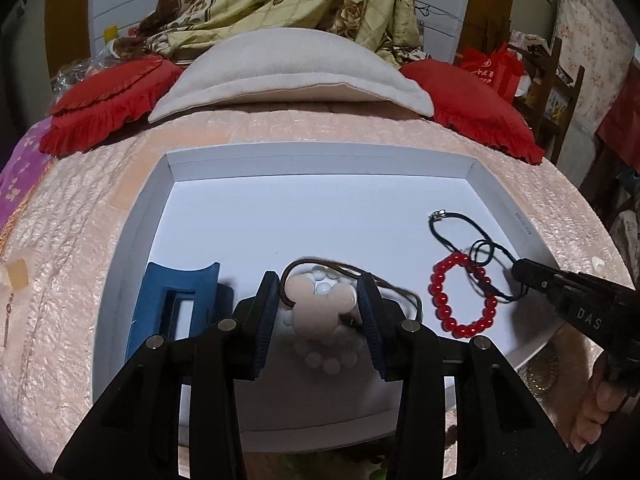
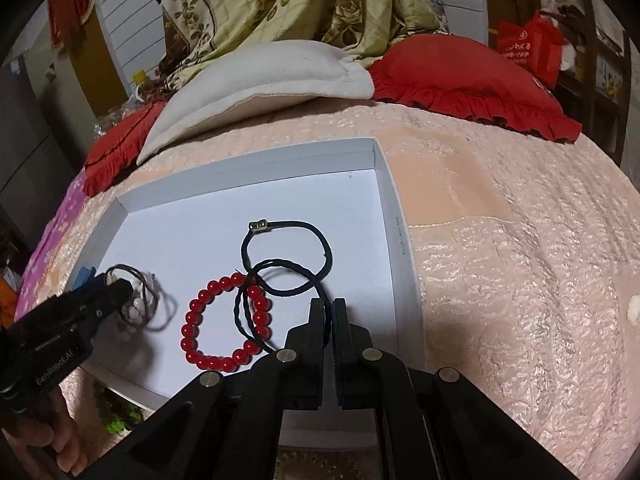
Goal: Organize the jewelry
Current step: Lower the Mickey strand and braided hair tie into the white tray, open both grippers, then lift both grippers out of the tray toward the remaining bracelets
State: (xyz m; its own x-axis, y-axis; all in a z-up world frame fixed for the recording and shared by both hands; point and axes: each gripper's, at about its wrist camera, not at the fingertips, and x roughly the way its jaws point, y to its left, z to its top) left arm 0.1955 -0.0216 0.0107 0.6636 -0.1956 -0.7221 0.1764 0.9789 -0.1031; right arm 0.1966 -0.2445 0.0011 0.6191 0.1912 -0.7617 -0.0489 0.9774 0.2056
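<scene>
A white tray [image 1: 160, 184] lies on the pink bedspread. My left gripper [image 1: 320, 296] is shut on a pink mouse-shaped hair tie with white beads [image 1: 320, 300] and a brown cord, just above the tray floor; it also shows in the right wrist view [image 2: 138, 304]. My right gripper [image 2: 329, 306] is shut on a black hair tie [image 2: 288, 276] whose loops lie over a red bead bracelet [image 2: 224, 320]. A second black hair tie with a metal clasp [image 2: 288, 226] lies behind. The bracelet [image 1: 460, 296] and the right gripper [image 1: 520, 272] show in the left wrist view.
A blue hair claw [image 1: 176, 304] lies in the tray at the left. A white pillow [image 1: 288, 76] and red frilled cushions [image 1: 472, 104] lie behind the tray. Green beads [image 2: 116, 420] sit below the tray's front edge.
</scene>
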